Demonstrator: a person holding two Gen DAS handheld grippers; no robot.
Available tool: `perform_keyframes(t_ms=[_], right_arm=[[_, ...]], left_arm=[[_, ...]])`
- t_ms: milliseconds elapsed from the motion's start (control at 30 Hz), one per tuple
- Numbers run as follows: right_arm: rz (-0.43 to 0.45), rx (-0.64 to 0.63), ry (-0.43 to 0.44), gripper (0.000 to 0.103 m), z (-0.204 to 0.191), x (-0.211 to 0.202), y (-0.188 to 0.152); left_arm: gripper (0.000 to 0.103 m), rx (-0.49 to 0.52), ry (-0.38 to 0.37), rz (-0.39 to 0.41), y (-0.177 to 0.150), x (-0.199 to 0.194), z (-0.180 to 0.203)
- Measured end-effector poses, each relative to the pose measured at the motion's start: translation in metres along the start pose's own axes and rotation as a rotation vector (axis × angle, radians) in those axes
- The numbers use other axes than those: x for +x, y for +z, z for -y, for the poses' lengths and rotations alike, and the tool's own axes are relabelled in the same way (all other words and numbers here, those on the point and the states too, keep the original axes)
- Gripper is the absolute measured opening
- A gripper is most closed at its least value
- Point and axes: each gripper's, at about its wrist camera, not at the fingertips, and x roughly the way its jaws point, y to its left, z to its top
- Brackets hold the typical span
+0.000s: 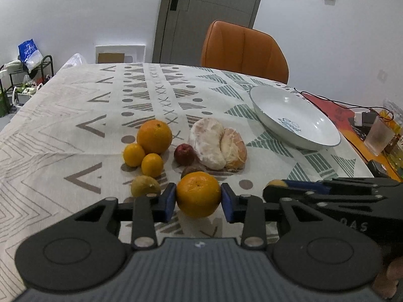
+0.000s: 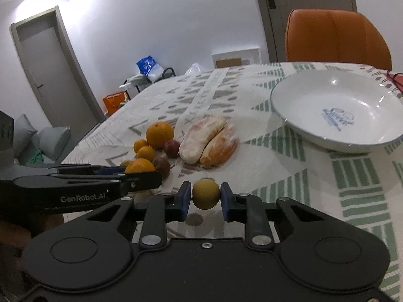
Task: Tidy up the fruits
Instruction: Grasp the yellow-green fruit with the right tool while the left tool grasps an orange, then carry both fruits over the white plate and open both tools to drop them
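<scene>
At the bottom centre of the left wrist view we see our left gripper [image 1: 198, 198] closed on an orange [image 1: 198, 194], with both blue pads pressed against its sides. At the bottom centre of the right wrist view our right gripper [image 2: 205, 197] is closed on a small yellowish round fruit [image 2: 205, 193], a pad touching each side. In the left wrist view the right gripper comes in from the lower right, and the small fruit shows only as a yellow tip there.

Just behind the held orange, in the middle of the left wrist view, the other fruits lie in a group on the patterned cloth of the counter [image 1: 75, 115]: a greenish-yellow fruit [image 1: 145, 185] at the left, a dark brown fruit [image 1: 192, 169] directly behind, two small oranges [image 1: 142, 159] touching each other, a big orange [image 1: 154, 136] behind them, a small red apple [image 1: 184, 154], and two peeled citrus pieces [image 1: 217, 144] side by side.

Further back, at the middle right, a white bowl [image 1: 267, 100] stands empty, apart from the fruits. Behind the counter, at the upper centre, is an orange chair [image 1: 243, 50].
</scene>
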Motion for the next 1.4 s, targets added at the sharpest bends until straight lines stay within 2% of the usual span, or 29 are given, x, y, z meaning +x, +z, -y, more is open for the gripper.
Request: perform_keyframes(t_ms=[333,800,1400], right_arm=[[0.065,-0.011,-0.043,0.024,0.009,-0.022,0.004],[0.181,0.035,-0.138,0.024,0.05,-0.06,0.017],[0.228,0.085,-0.219,0.024,0.094,-0.059,0.028]], left_arm=[[0.036,0.06,-0.016,0.019,0.008,0.001,0.027],[0.036,0.122,-0.043,0.071,0.027,0.005,0.064],[0.036,0.152,-0.08,0.097,0.056,0.037,0.097]])
